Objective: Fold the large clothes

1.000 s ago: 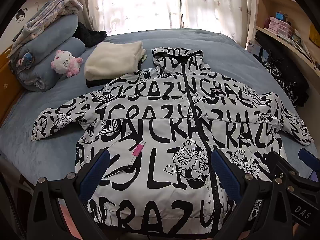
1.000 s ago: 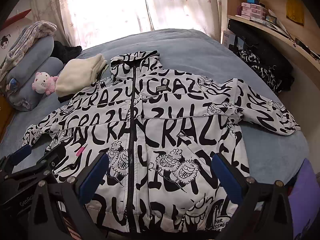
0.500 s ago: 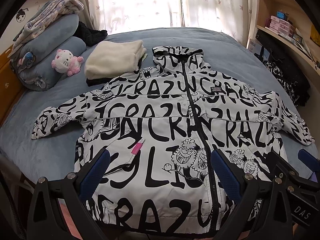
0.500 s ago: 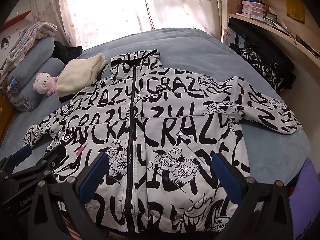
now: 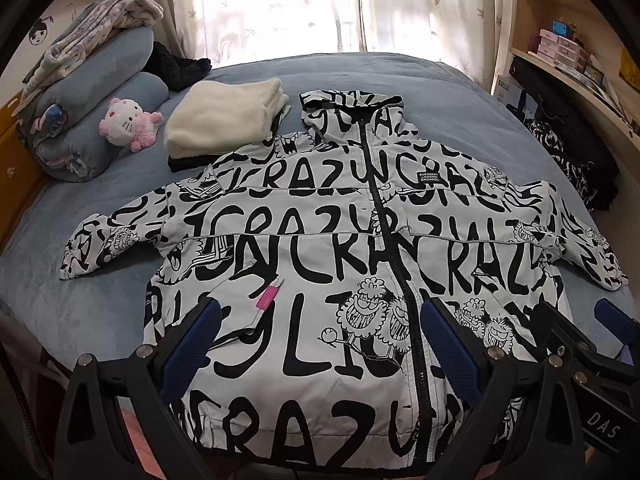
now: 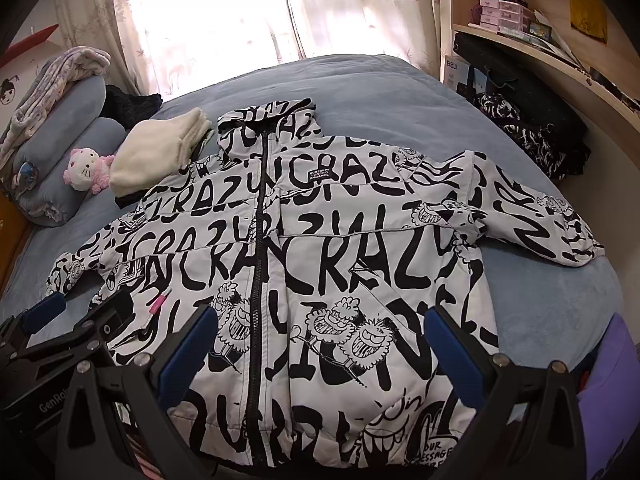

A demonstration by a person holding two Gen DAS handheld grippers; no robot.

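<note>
A white hooded jacket (image 5: 320,248) with black lettering and cartoon prints lies flat, front up and zipped, on the blue bed; it also fills the right wrist view (image 6: 320,248). Both sleeves are spread to the sides. My left gripper (image 5: 320,344) is open and empty, held above the jacket's lower hem. My right gripper (image 6: 320,344) is open and empty too, above the hem on the right side. The right gripper shows at the lower right of the left wrist view (image 5: 580,344). The left gripper shows at the lower left of the right wrist view (image 6: 68,332).
A folded cream garment (image 5: 228,116) lies beside the hood. A pink plush cat (image 5: 128,124) and rolled blue bedding (image 5: 92,120) sit at the far left. Dark clothes (image 5: 568,148) and wooden shelves (image 6: 560,52) are at the right. Curtains hang behind the bed.
Both grippers have drifted slightly back and up; the jacket sits a little higher in view. Nothing was grasped or moved.
</note>
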